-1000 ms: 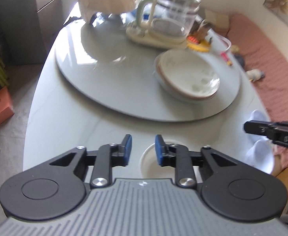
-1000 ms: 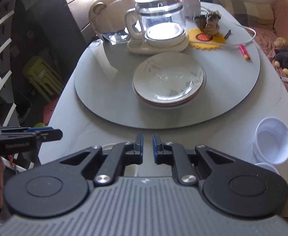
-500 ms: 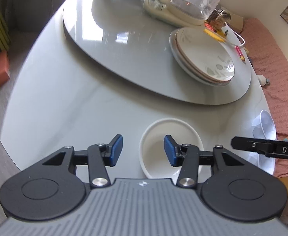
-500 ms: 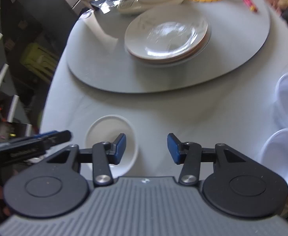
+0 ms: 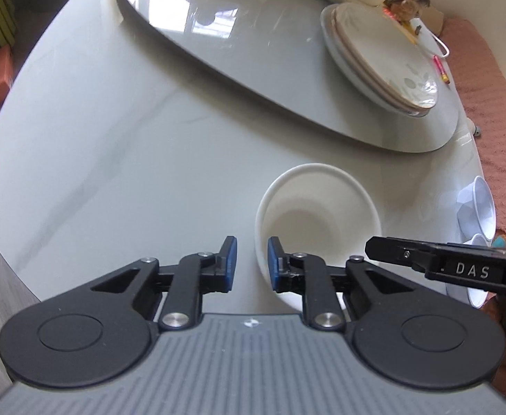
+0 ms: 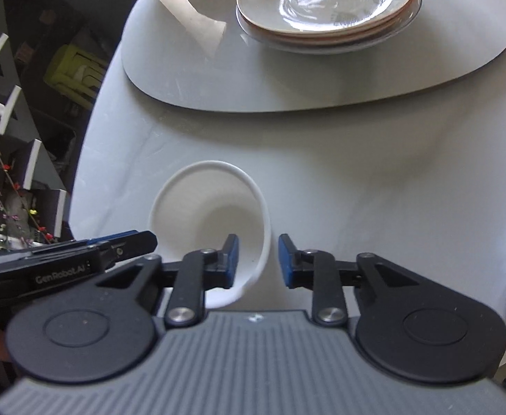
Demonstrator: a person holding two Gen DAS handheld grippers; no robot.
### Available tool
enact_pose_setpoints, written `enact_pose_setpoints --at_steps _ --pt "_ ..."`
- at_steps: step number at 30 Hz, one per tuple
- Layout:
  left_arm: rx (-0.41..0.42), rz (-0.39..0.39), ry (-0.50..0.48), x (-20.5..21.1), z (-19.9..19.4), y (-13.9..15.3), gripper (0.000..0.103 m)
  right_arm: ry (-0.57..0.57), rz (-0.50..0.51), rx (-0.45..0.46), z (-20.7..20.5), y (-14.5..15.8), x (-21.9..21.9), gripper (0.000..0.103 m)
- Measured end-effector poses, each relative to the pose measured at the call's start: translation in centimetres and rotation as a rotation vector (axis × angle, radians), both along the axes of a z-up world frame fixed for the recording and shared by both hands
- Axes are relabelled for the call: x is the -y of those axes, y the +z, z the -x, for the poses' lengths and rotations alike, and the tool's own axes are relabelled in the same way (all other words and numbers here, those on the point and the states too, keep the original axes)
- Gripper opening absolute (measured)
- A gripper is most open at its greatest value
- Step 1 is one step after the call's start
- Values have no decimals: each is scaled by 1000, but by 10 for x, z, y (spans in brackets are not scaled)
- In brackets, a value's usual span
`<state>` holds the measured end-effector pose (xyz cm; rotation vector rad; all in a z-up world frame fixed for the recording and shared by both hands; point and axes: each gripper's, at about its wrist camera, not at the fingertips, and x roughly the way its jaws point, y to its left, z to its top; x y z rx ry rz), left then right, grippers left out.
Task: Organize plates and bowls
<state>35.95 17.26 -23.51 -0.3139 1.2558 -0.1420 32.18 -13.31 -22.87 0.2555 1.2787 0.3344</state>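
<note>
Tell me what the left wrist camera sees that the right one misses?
Only the left wrist view shows the pink bench cushion, the red pen and clear plastic cups at the table's right edge. Only the right wrist view shows the dark shelving and green stool. Both show the white bowl, whose rim sits between each pair of open tongs, and the stacked plates.

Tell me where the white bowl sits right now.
The white bowl sits on the pale table, near its front edge, short of the grey turntable; both grippers' fingers straddle its rim, left gripper and right gripper.
</note>
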Motion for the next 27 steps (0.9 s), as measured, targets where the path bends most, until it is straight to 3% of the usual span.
enact_pose_setpoints --at_steps 3,6,17,27 --pt "-7 31 5 3 -5 -4 19 22 10 -17 -1 -4 -3 15" --pt "-13 41 1 4 -9 -4 18 52 21 -1 0 3 -6 12" --pt "19 75 -72 23 -28 15 18 46 52 72 2 25 16 12" --pt "20 74 -128 50 -34 13 18 -20 87 59 8 21 34 13"
